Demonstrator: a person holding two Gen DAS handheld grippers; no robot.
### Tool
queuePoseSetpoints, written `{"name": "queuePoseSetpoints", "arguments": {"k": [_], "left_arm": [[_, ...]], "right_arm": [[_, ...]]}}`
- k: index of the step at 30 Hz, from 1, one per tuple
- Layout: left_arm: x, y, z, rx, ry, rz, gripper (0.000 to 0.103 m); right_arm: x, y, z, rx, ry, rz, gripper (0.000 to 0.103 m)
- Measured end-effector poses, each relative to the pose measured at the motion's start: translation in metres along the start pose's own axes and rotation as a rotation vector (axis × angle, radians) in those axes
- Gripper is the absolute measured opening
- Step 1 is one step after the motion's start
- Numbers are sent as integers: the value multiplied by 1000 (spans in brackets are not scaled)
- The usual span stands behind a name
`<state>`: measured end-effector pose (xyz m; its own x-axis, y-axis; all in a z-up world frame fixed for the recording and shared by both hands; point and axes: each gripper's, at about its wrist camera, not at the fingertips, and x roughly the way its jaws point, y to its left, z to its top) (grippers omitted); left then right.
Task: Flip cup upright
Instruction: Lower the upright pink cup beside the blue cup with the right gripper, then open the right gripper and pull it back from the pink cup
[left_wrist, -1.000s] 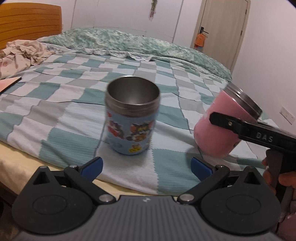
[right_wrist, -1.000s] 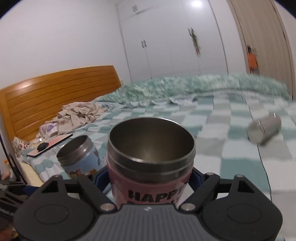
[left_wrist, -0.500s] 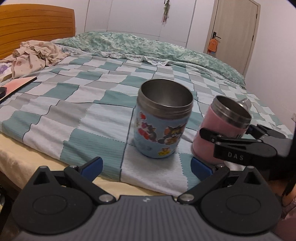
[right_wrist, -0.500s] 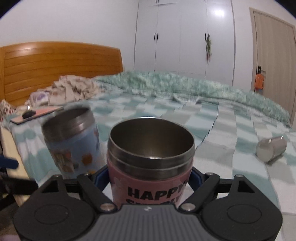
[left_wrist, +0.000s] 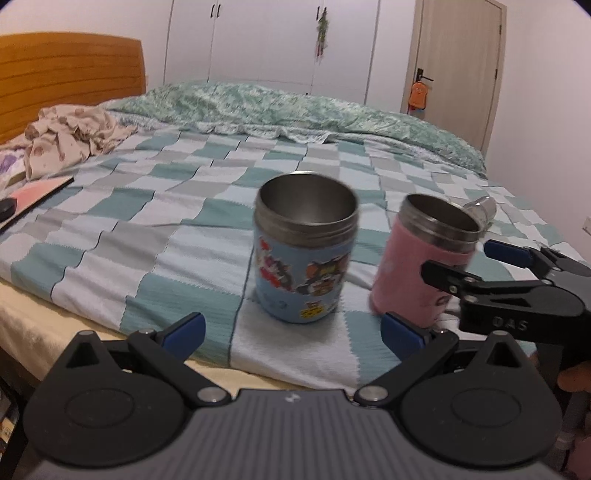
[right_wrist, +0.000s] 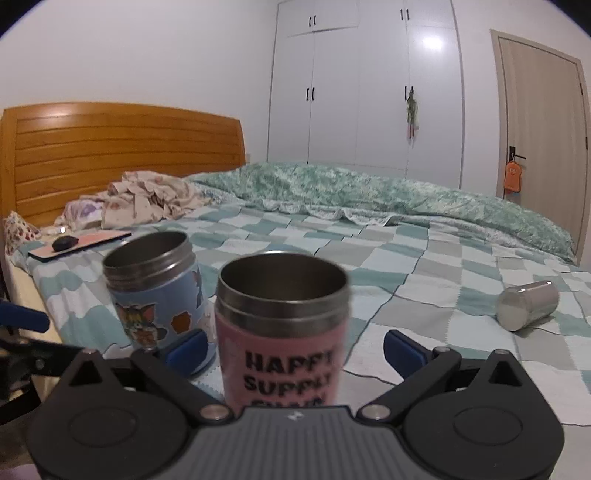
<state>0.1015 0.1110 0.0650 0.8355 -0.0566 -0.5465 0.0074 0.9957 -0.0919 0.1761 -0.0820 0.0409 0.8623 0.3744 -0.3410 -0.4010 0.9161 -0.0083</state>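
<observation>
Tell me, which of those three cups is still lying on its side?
The plain steel cup, alone farther out on the checked blanket. The blue cartoon cup and the pink cup both stand upright, mouths up.

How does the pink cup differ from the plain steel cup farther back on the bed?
The pink cup stands upright with its mouth up; the plain steel cup lies on its side. The pink cup wears a pink sleeve with black letters; the plain steel cup is bare metal. The pink cup sits between the fingers of the open right claw; the plain steel cup lies apart from both claws. Both rest on the checked blanket.
</observation>
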Motion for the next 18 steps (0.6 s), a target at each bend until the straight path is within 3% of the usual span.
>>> {"name": "queuePoseSetpoints", "arguments": {"k": [10,18], "left_arm": [[-33,-44,5,58,-103,-52,103],[-59,-75,3,75,-248,-79,103]], "right_arm": [[-83,-32,1,8,-144,-59,103],[-148,-55,-1,19,-237,-116,103]]}}
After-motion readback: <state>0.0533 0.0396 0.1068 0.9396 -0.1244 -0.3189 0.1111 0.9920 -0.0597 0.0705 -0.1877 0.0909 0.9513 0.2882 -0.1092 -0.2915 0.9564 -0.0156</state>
